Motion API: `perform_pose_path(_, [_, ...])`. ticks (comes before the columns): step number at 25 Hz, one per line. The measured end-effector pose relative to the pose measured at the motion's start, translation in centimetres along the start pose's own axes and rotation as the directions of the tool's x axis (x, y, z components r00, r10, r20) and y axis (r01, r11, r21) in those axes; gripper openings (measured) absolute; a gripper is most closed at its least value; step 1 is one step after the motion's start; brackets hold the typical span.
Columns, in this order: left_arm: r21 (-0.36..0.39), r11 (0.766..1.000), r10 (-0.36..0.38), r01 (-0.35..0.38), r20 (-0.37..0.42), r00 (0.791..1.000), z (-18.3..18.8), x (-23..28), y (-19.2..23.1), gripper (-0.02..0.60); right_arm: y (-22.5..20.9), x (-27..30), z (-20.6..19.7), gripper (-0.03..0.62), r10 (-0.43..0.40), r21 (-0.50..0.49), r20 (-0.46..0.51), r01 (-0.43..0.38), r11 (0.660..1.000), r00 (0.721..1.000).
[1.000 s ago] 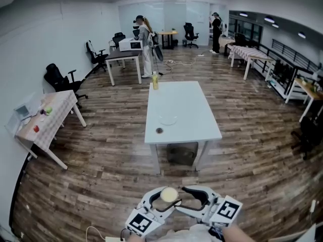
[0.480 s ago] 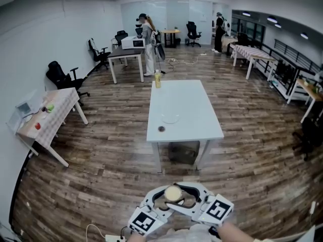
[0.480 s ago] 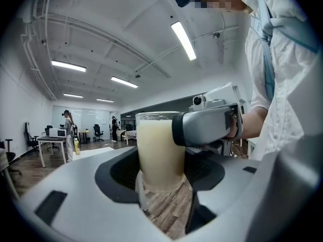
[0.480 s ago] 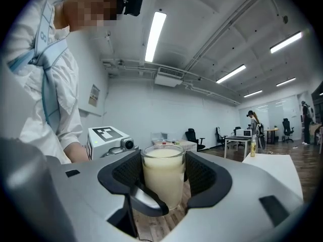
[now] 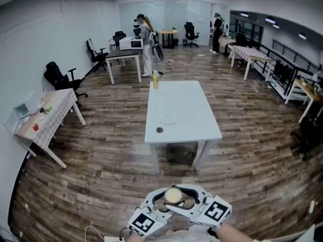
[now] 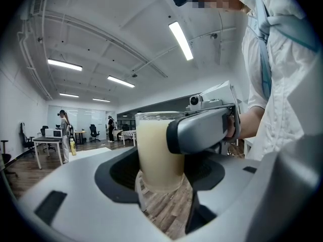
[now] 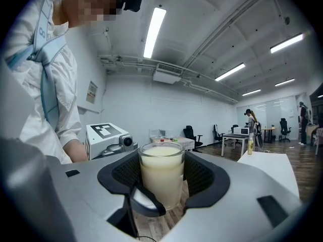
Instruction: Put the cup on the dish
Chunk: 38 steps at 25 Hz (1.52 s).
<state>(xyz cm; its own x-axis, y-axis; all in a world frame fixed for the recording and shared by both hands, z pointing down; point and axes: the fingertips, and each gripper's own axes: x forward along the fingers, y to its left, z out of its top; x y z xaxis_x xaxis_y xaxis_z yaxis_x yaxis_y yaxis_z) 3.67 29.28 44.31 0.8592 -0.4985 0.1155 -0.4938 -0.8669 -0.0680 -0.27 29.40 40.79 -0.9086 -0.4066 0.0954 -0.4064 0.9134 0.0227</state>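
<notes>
A clear, cylindrical glass cup (image 5: 172, 194) of creamy liquid sits gripped between the dark, mesh-textured pads (image 7: 202, 178) of both the left claw (image 6: 160, 183) and the right claw (image 7: 161, 185). In the left gripper view the right claw's smooth grey jaw hides part of it.

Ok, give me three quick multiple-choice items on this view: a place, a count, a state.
1. Where is the dish? A on the white table; B on the floor; C between the jaws.
2. How many grippers have the cup between their jaws? A none; B one; C two.
3. The cup is: A empty; B full of pale liquid; C tipped over.
1 A: it lies there, mid-table. 2 C: the left gripper and right gripper both enclose it. 3 B: upright, filled near the rim.
</notes>
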Motion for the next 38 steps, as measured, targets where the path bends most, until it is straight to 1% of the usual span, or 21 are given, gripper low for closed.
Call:
perform_pose_path(6, [-0.005,0.999,-0.034,0.034,0.01,0.999,-0.1,0.1,-0.1,0.256,-0.2,-0.1,-0.1,0.276,-0.02,0.031,0.016,0.02,0.999,1.0])
perform_pose_path(8, [-0.011,0.999,-0.043,0.043,0.033,0.999,0.1,0.0,-0.1,0.258,-0.3,0.0,-0.1,0.276,-0.024,0.03,0.018,0.024,0.999,1.0])
perform_pose_path(10, [-0.032,0.998,-0.05,0.052,0.067,0.996,0.5,-0.5,0.1,0.261,-0.4,0.2,-0.1,0.276,-0.032,0.029,0.019,0.031,0.999,0.999])
perform_pose_path(13, [-0.053,0.997,-0.056,0.061,0.094,0.994,0.5,-1.1,0.6,0.302,-0.7,0.2,-0.2,0.276,-0.044,0.049,0.024,0.043,0.998,0.999])
perform_pose_path(17, [-0.055,0.996,-0.061,0.066,0.091,0.994,0.1,-2.2,1.0,0.308,-1.5,-0.1,-0.1,0.276,-0.064,0.071,0.034,0.062,0.996,0.997])
perform_pose_path(20, [-0.079,0.994,-0.073,0.082,0.104,0.992,-0.4,-3.6,1.2,0.308,-2.2,-0.6,0.1,0.276,-0.088,0.079,0.041,0.085,0.993,0.995])
perform_pose_path(22, [-0.104,0.991,-0.069,0.082,0.119,0.99,-0.6,-4.6,1.6,0.308,-2.8,-0.9,0.1,0.276,-0.107,0.082,0.039,0.104,0.991,0.994])
perform_pose_path(24, [-0.122,0.99,-0.05,0.065,0.123,0.991,-0.8,-5.2,2.2,0.307,-3.5,-1.1,0.1,0.276,-0.122,0.084,0.037,0.119,0.989,0.992])
perform_pose_path(27, [-0.137,0.989,-0.032,0.051,0.135,0.99,-0.9,-5.4,3.1,0.304,-4.5,-1.5,0.1,0.276,-0.137,0.079,0.036,0.133,0.988,0.99])
perform_pose_path(28, [-0.135,0.989,-0.032,0.052,0.143,0.989,-0.8,-5.3,3.3,0.292,-4.8,-1.6,0.2,0.276,-0.139,0.079,0.037,0.136,0.988,0.99])
perform_pose_path(30, [-0.128,0.99,-0.039,0.058,0.148,0.988,-0.6,-5.0,3.5,0.23,-5.4,-1.6,0.2,0.276,-0.142,0.079,0.036,0.139,0.987,0.989])
perform_pose_path(32, [-0.133,0.989,-0.048,0.068,0.146,0.988,-0.7,-4.8,3.8,0.12,-6.1,-1.4,0.0,0.276,-0.144,0.081,0.032,0.141,0.987,0.989])
perform_pose_path(34, [-0.155,0.984,-0.061,0.085,0.15,0.987,-0.7,-4.3,4.3,0.019,-7.3,-1.1,-0.2,0.276,-0.146,0.085,0.032,0.143,0.986,0.989])
perform_pose_path(35, [-0.16,0.983,-0.067,0.092,0.157,0.985,-0.7,-4.0,4.7,0.002,-8.0,-0.9,-0.3,0.276,-0.145,0.085,0.033,0.142,0.986,0.989])
perform_pose_path(38, [-0.157,0.983,-0.07,0.096,0.161,0.984,-0.5,-2.6,6.3,0.0,-10.6,-0.3,-0.5,0.276,-0.143,0.089,0.035,0.14,0.986,0.989])
